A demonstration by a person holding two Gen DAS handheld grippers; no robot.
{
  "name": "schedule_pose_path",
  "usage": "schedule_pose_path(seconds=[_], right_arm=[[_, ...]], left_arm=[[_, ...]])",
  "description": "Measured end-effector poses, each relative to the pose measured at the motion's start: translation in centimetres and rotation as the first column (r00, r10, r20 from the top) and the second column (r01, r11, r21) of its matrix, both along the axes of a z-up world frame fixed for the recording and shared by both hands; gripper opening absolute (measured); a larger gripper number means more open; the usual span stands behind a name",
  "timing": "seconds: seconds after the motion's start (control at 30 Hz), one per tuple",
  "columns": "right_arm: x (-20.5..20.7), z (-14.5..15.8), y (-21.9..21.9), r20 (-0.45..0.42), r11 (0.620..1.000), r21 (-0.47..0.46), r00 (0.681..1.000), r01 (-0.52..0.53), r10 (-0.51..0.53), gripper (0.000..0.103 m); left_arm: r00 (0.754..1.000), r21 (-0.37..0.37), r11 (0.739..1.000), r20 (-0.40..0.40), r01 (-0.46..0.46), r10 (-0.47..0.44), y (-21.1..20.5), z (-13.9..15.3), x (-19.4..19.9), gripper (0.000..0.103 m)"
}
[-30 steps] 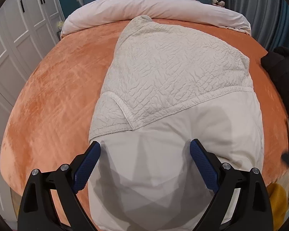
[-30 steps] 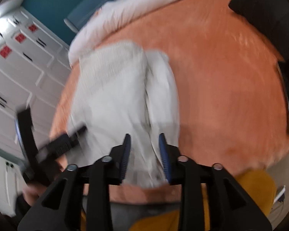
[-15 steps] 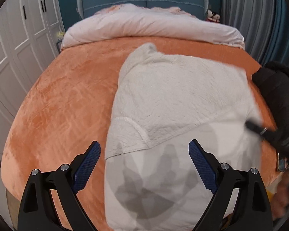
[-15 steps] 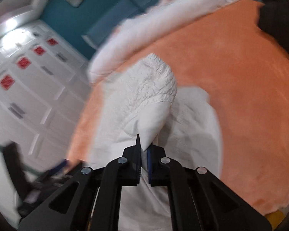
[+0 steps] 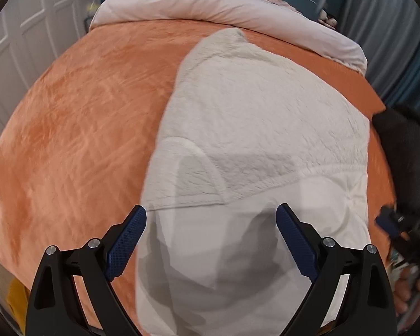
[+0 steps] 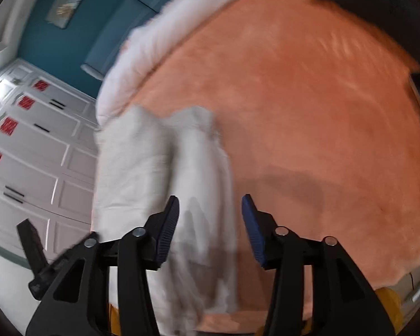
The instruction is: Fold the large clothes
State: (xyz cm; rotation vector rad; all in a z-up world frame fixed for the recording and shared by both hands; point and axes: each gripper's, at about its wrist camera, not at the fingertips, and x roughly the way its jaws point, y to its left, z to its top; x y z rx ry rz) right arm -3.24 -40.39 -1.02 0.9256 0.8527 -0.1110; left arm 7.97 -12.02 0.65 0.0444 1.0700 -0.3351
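Observation:
A large cream-white garment (image 5: 254,128) lies folded lengthwise on the orange bed cover (image 5: 78,128). Its textured upper layer covers the far part; smooth white fabric (image 5: 238,266) shows near me. My left gripper (image 5: 211,240) is open and empty, hovering over the smooth near end. In the right wrist view the garment (image 6: 154,173) lies blurred as a long strip at the left of the bed. My right gripper (image 6: 210,226) is open and empty above the garment's right edge. The right gripper also shows at the right edge of the left wrist view (image 5: 400,224).
A pale pink duvet (image 5: 224,5) is bunched along the head of the bed. A black garment (image 5: 403,145) lies at the bed's right edge and shows in the right wrist view (image 6: 378,2). White wardrobe doors (image 6: 28,151) stand left of the bed. The orange cover (image 6: 308,112) spreads right of the garment.
My right gripper let go of the garment fold it was pinching and opened; the fabric now lies flat. The left gripper stayed open and moved slightly closer over the near end.

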Motion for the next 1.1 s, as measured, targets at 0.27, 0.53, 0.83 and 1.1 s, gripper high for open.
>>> schedule_pose_path(seconds=[0.27,0.53,0.83,1.1], right_arm=[[3.7,-5.7,0.7,-0.023,0.954,0.266,0.989,-0.136,0.147,0.067],[8.5,-7.0,3.6,-0.054,0.932,0.272,0.963,-0.241,0.265,0.075],[10.4,-7.5,4.3,-0.025,0.919,0.293,0.959,-0.263,0.282,0.080],[5.8,-9.1,3.4,0.041,0.919,0.298,0.966,-0.257,0.257,0.039]], left_arm=[[0.995,-0.112,0.993,-0.101,-0.035,0.023,2.3,-0.7,2.9,0.092],[0.989,-0.190,0.981,-0.146,-0.021,-0.007,1.8,-2.5,4.5,0.098],[0.986,-0.296,0.955,-0.166,-0.023,-0.027,3.1,-4.6,7.2,0.098],[0.992,-0.289,0.957,-0.113,0.020,-0.055,2.2,-3.4,6.3,0.086]])
